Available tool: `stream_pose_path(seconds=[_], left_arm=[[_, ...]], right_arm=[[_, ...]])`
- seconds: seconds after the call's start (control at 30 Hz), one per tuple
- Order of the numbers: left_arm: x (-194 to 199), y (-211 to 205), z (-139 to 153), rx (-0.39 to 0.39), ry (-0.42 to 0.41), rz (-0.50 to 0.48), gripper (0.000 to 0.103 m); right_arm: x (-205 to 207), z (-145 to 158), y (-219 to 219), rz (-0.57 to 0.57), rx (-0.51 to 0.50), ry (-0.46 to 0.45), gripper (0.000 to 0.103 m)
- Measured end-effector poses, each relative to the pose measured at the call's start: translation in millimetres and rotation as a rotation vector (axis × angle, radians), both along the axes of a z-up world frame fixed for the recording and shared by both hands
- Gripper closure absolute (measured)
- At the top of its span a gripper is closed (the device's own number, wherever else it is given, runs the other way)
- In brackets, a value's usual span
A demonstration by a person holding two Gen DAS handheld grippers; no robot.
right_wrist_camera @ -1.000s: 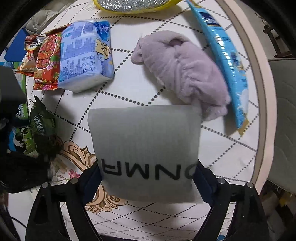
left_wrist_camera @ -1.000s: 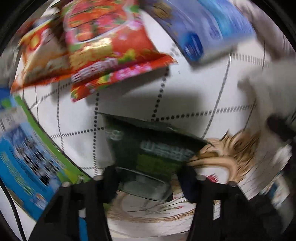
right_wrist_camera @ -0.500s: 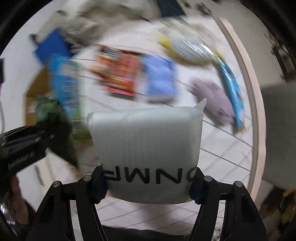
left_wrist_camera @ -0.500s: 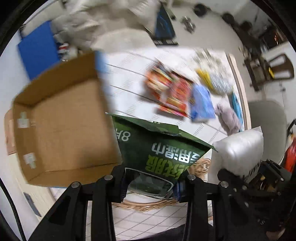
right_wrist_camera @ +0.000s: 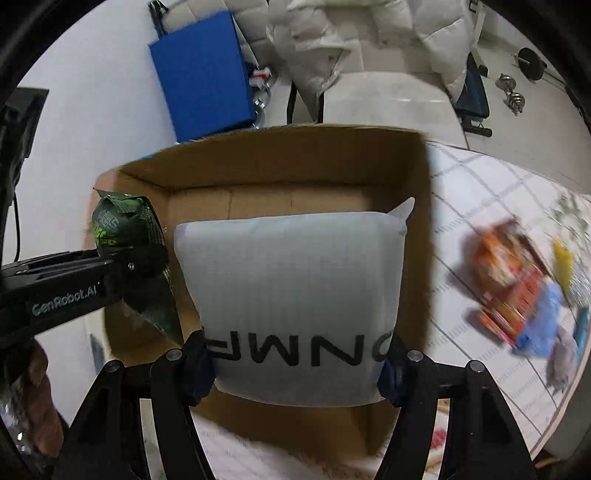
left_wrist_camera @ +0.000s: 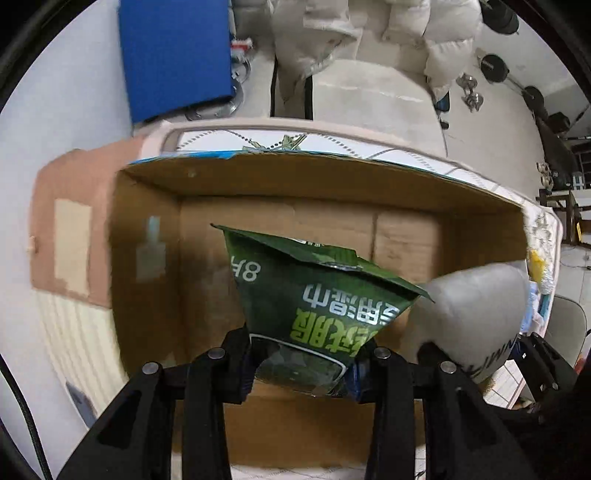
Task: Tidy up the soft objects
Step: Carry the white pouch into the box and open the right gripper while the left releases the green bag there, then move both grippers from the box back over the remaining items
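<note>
My left gripper (left_wrist_camera: 303, 363) is shut on a dark green packet (left_wrist_camera: 314, 306) and holds it above the open cardboard box (left_wrist_camera: 332, 184). My right gripper (right_wrist_camera: 295, 363) is shut on a grey-white air pillow (right_wrist_camera: 291, 288) with black letters, also above the box (right_wrist_camera: 280, 162). In the left wrist view the pillow (left_wrist_camera: 472, 314) shows at the right. In the right wrist view the left gripper (right_wrist_camera: 147, 258) with the green packet (right_wrist_camera: 125, 229) is at the left. The box floor that shows is bare.
Several snack packs and soft items (right_wrist_camera: 517, 295) lie blurred on the white checked table (right_wrist_camera: 480, 192) to the right of the box. A blue board (left_wrist_camera: 173, 55), a white jacket (left_wrist_camera: 369, 33) on a chair, and dumbbells (right_wrist_camera: 513, 94) are behind.
Both grippers have swung left from over the table to above the cardboard box, each still holding its item. The snack packs now lie far to the right.
</note>
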State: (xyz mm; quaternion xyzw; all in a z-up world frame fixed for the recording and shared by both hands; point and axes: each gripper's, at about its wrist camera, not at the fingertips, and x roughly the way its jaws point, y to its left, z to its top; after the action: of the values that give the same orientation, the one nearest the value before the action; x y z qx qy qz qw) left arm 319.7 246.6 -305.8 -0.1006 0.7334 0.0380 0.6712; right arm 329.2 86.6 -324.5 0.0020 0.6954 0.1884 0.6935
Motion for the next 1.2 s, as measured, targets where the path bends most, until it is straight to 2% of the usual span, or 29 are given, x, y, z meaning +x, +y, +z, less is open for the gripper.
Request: stream_pose_path(seconds=[0.13,0.23,0.37,0.43,0.57,0.63,0.7,0.73,0.9,1.2], left_arm=[[14,11,-32,-0.040,0.058,-0.009,0.068],[16,13,-47,-0.065,0.087,-0.013,0.068],[18,12,-50,-0.096,0.105,-0.008,0.067],[17,10,-46,-0.095,0.110,-0.019,0.063],[15,14,-33,-0.098,0.095,-0.020,0.048],[14,16,-23,-0.081,0.073,-0.023,0.020],[10,17,-11,-0.043,0.038,-0.028,0.010],[6,16,-4,-0.028,0.023,-0.035,0.009],[-28,10,31,0.049,-0.070,-0.036,0.004],[-82,-3,80,0.094,-0.223,0.011,0.002]], right_arm=[[18,-37,26,0.002,-0.046,0.019,0.032],[25,-51,35,0.002,-0.064,0.034,0.032],[27,-62,43,0.016,-0.095,0.043,0.031],[27,-65,48,0.026,-0.099,0.055,0.027],[26,-54,44,0.009,-0.093,0.046,0.015],[24,-44,43,0.011,-0.096,0.032,0.007],[20,-30,41,0.016,-0.107,0.009,0.005],[18,-26,40,0.018,-0.113,0.000,0.000],[-4,2,21,0.010,-0.150,-0.076,0.000],[-63,53,-4,-0.024,-0.131,-0.161,0.000]])
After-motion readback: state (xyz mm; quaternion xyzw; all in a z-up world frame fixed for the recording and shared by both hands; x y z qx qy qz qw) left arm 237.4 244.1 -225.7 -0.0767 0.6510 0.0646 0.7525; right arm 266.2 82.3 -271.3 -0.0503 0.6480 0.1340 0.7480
